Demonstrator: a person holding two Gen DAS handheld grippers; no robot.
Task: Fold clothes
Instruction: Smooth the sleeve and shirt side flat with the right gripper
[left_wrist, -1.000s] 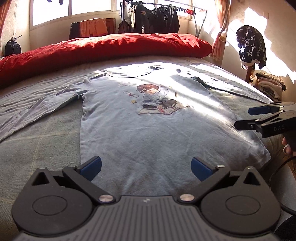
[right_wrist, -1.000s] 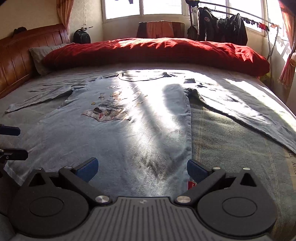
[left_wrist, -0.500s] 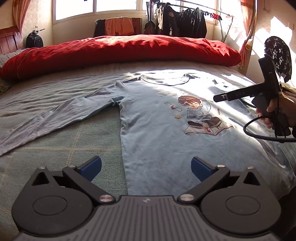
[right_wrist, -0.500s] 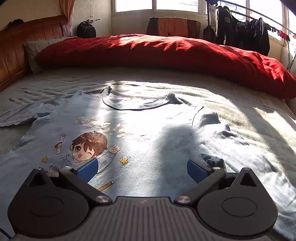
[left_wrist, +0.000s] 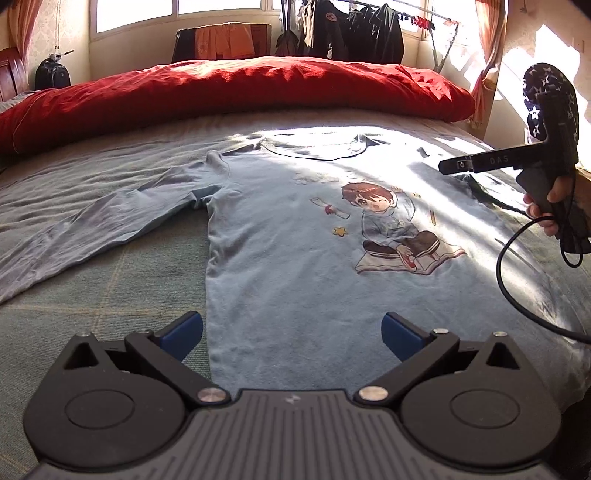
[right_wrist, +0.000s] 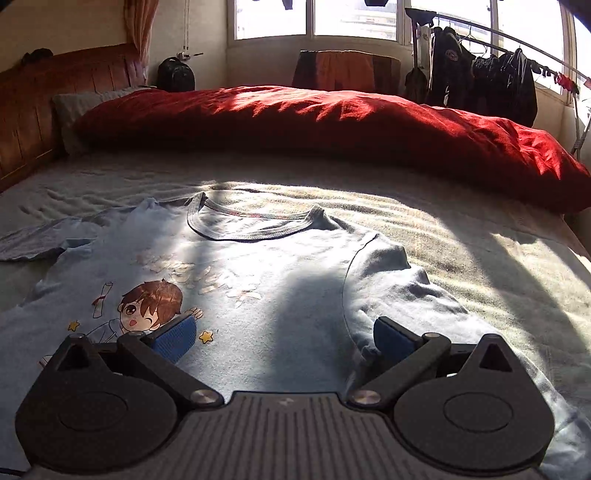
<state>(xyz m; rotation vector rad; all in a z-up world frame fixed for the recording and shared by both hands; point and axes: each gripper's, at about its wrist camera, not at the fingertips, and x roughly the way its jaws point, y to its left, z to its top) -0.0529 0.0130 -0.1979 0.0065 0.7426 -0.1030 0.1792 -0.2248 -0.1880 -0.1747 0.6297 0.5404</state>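
My left gripper (left_wrist: 291, 332) hovers with its blue fingers (left_wrist: 183, 332) spread wide and nothing between them, poised above the lower hem of the light blue long-sleeved shirt (left_wrist: 295, 258), which lies flat, print side up, on the bed (left_wrist: 92, 295). My right gripper (right_wrist: 284, 338) has its fingers just as far apart and empty, low over the chest of the shirt, near the armpit seam at my 3 o'clock; whether the fingertips touch the cloth I cannot tell. In the left view the right gripper shows side-on at 2 o'clock, held by my hand (left_wrist: 550, 206), of which only a few fingers are visible, with a black cable (left_wrist: 517, 295) looping below it. One sleeve (left_wrist: 92, 229) stretches out toward 9 o'clock; the other is mostly out of frame. The cartoon print (left_wrist: 391, 229) sits mid-chest, its lettering washed out by sunlight. A red duvet (right_wrist: 332, 125) is heaped along the far side of the bed at 12 o'clock, a wooden headboard (right_wrist: 33, 110) stands at 10 o'clock, and dark clothes hang on a rack (right_wrist: 480, 81) by the windows.
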